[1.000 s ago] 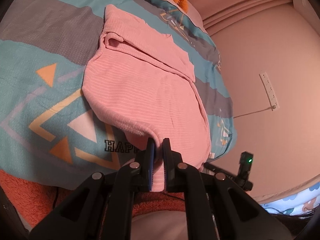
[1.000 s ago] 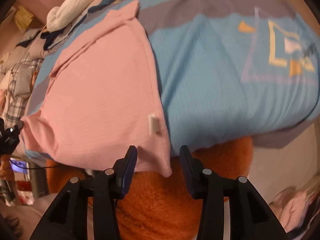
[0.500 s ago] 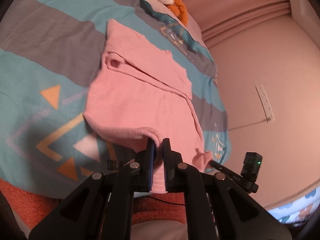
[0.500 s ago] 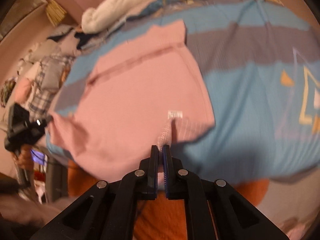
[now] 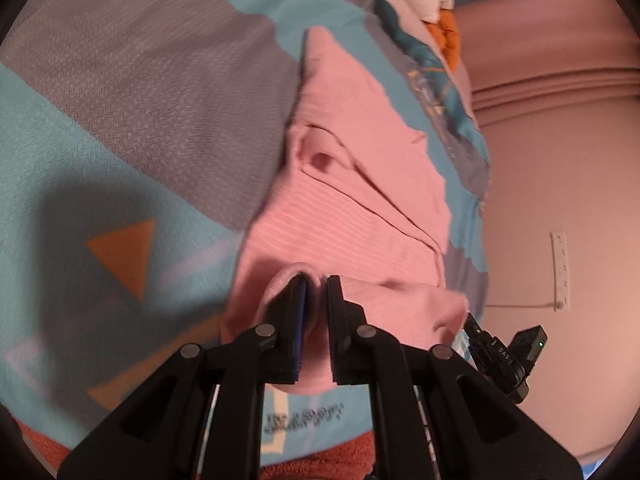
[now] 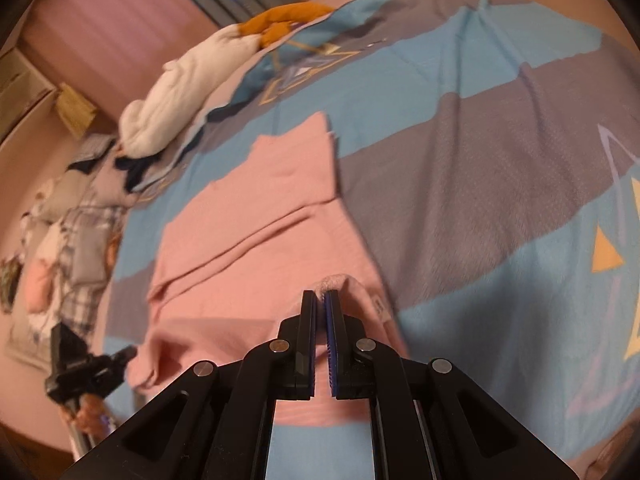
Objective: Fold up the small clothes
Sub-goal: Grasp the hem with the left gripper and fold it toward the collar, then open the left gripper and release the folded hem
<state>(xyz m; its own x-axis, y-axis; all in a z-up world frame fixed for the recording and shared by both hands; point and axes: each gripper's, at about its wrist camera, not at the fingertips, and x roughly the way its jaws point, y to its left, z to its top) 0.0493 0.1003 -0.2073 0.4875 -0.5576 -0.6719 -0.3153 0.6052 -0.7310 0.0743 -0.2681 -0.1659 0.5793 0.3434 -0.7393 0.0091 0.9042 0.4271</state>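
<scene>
On bedspread [image 5: 120, 128] | pink garment [image 5: 360, 184] hem pinched in left gripper [image 5: 316, 284] | other corner clamped in right gripper [image 6: 320, 296]

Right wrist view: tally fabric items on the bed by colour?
Pink: 1, the garment pinched by the right gripper
White: 1, a bundle
Orange: 1, a cloth
Total: 3, excluding the bedspread

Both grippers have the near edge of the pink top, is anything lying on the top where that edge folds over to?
Nothing visible does. The pink top is bare ahead of the left gripper and right gripper.
</scene>
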